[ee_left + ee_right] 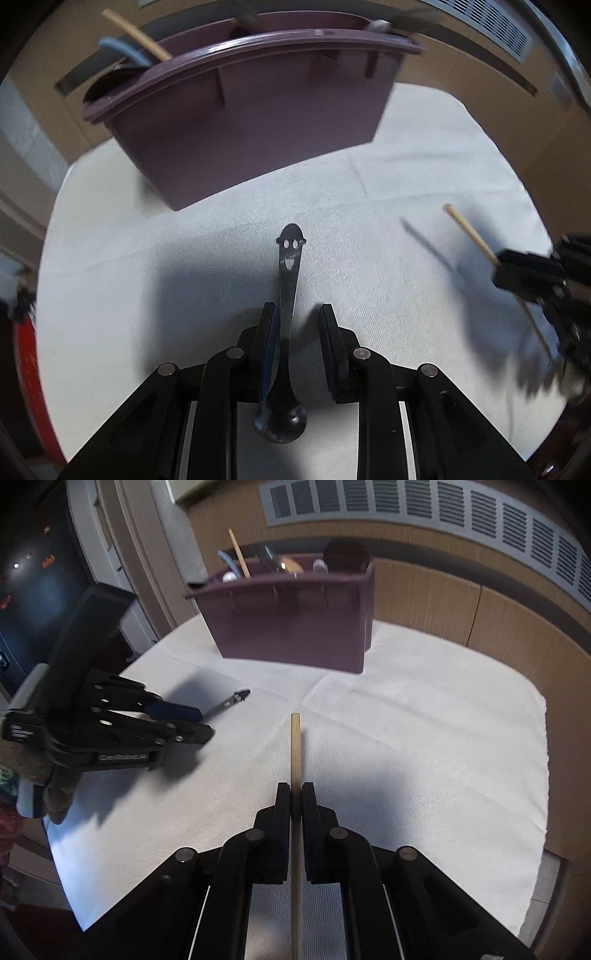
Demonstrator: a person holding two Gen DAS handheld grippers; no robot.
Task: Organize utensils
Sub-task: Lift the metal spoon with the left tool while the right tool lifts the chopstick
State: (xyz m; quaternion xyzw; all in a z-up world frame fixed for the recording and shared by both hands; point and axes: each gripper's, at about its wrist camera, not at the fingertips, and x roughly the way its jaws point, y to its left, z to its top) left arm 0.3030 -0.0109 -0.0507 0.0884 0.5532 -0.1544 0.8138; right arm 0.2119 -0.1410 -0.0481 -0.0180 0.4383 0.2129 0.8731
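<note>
Your left gripper has the smiley-handled metal spoon between its jaws, against the left pad; whether it is clamped you cannot tell. The spoon's bowl hangs over the white tablecloth, before the purple utensil caddy. Your right gripper pinches a wooden stick, pointing toward the caddy.
</note>
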